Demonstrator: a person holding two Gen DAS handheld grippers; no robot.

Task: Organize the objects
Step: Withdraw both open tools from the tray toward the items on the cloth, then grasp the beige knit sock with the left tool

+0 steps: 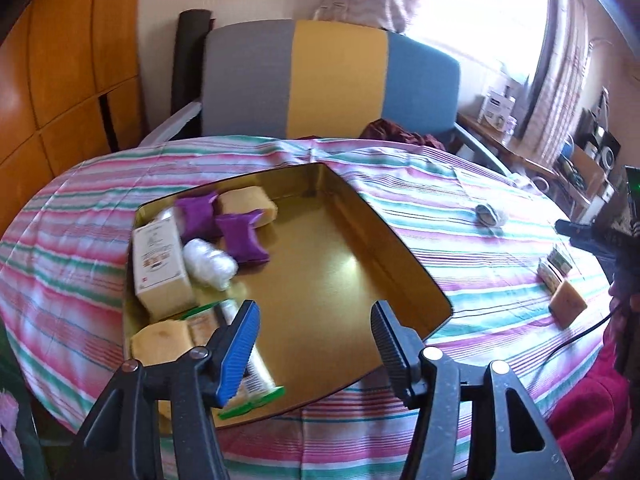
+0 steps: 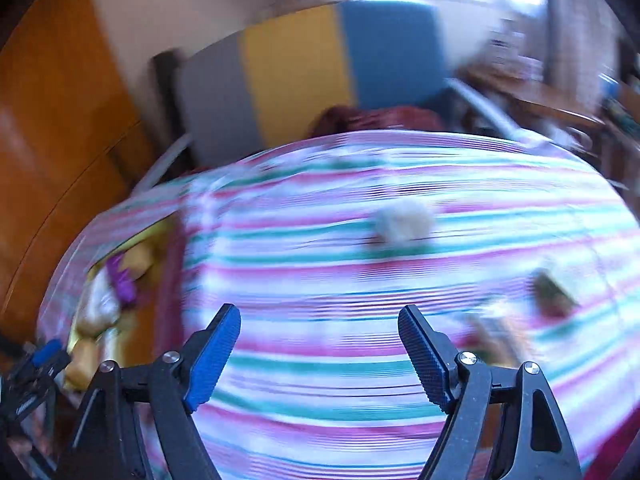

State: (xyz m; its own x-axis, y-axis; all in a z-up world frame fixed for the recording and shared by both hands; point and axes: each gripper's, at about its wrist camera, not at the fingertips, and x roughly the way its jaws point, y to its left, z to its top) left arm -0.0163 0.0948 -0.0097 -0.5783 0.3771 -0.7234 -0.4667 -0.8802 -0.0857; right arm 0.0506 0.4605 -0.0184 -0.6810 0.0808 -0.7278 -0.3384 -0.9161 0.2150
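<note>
Gold-coloured shallow metal tray (image 1: 404,248) lies on the striped pink, green and white tablecloth (image 1: 460,200), directly under the left gripper (image 1: 314,346); its jaws stand released, nothing between them, over the tray's bare middle; along the tray's left side lie a cream cardboard box (image 1: 160,264), two purple pouches (image 1: 240,236), a white wrapped bundle (image 1: 210,266) and yellow sponges (image 1: 248,200); right of the tray, the right gripper (image 2: 320,354) hangs open and empty above bare cloth; motion blur smears its view, so a pale lump (image 2: 404,220) beyond it stays indistinct.
</note>
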